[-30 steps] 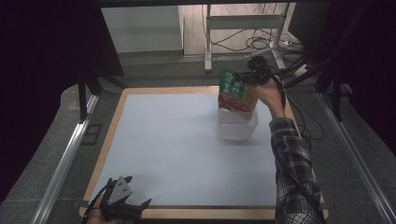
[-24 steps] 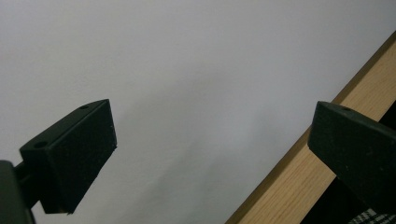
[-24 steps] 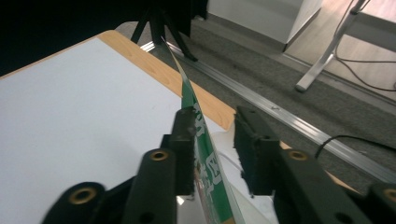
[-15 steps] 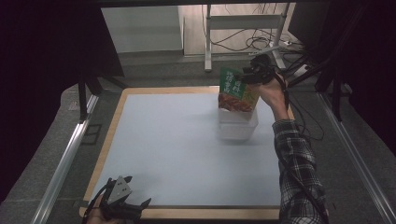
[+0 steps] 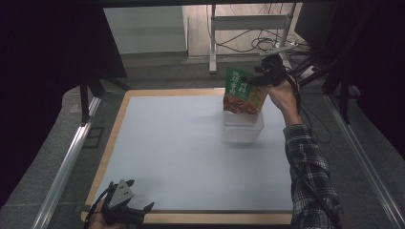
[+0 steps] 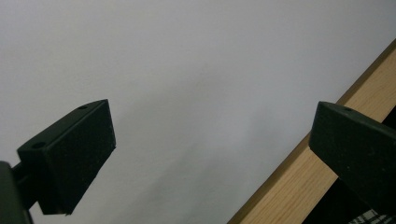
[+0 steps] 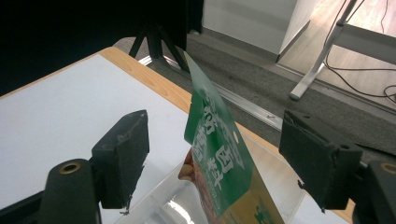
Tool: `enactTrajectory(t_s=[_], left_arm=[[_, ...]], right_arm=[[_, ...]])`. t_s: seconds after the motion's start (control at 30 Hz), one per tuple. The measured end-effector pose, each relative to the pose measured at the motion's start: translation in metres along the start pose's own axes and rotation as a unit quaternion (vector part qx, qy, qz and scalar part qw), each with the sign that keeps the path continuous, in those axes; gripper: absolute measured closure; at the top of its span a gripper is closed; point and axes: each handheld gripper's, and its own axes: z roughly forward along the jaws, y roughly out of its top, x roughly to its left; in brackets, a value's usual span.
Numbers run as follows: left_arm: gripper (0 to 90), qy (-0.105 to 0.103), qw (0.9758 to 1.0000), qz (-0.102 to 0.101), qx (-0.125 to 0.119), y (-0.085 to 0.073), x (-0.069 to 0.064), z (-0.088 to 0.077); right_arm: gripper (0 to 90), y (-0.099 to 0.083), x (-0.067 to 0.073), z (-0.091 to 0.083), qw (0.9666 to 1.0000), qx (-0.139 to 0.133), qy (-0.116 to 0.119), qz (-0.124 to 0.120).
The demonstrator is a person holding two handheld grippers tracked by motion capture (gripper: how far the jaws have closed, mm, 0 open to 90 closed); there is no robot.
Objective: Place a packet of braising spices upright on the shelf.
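- Grippers are seen at opposite corners of a pale grey table mat framed by a light wooden border, viewed from above.
- At the near left corner, the left gripper, black with a grey three-cornered plate on top, is held low over the wooden border by the person's left hand.
- From the left gripper view, its two black jaws are seen spread wide apart with nothing between them; the pale mat and a strip of the wooden border lie beneath.
- Toward the far right of the mat, a clear plastic rectangular container is set on the mat.
- A flat green and orange snack pouch with white lettering stands upright in that container, its top edge tilted.
- At the far right, the right gripper, black and trailing a cable, is held at the pouch's top by the person's right hand, whose forearm is covered by a plaid sleeve.
- From the right gripper view, the jaws have just been opening; the green pouch is seen between them, but the pads are clear of it on both sides, so it is released.
- The container's clear rim is seen below the pouch.
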Motion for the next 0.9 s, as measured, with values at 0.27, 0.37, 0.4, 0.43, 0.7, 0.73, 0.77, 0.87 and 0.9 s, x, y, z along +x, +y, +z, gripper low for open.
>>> enactTrajectory(t_s=[0.27, 0.37, 0.4, 0.43, 0.7, 0.73, 0.77, 0.87, 0.9], left_arm=[[0.0, 0.0, 1.0, -0.003, -0.004, 0.0, 0.0, -0.001], [0.0, -0.002, 1.0, -0.004, -0.005, 0.0, 0.001, -0.001], [0.0, -0.002, 1.0, -0.005, -0.006, 0.0, 0.001, -0.001], [0.0, -0.003, 1.0, -0.005, -0.007, -0.001, 0.001, -0.001], [0.0, -0.002, 1.0, -0.004, -0.003, 0.0, 0.001, -0.001], [0.0, -0.002, 1.0, -0.005, -0.004, 0.0, 0.001, -0.001], [0.0, -0.003, 1.0, -0.005, -0.004, 0.0, 0.001, -0.001], [0.0, -0.002, 1.0, -0.005, -0.003, 0.0, 0.001, -0.001], [0.0, -0.002, 1.0, -0.005, -0.003, 0.0, 0.001, -0.001]], right_arm=[[13.4, -0.004, -0.002, -0.011, 0.9999, -0.009, 0.004, 0.012], [8.7, -0.006, -0.003, -0.017, 0.9997, -0.013, -0.004, 0.018], [7.3, -0.007, -0.002, -0.018, 0.9997, -0.016, -0.007, 0.019], [6.3, -0.008, -0.002, -0.021, 0.9995, -0.02, -0.012, 0.021], [2.7, -0.016, 0.002, -0.035, 0.9994, -0.023, -0.017, 0.019], [2.6, -0.017, 0.003, -0.036, 0.9994, -0.025, -0.014, 0.02], [2.3, -0.019, 0.004, -0.038, 0.9994, -0.027, -0.011, 0.021], [1.3, -0.022, 0.008, -0.043, 0.9993, -0.03, -0.012, 0.018], [0.8, -0.023, 0.009, -0.044, 0.9993, -0.032, -0.012, 0.018]])
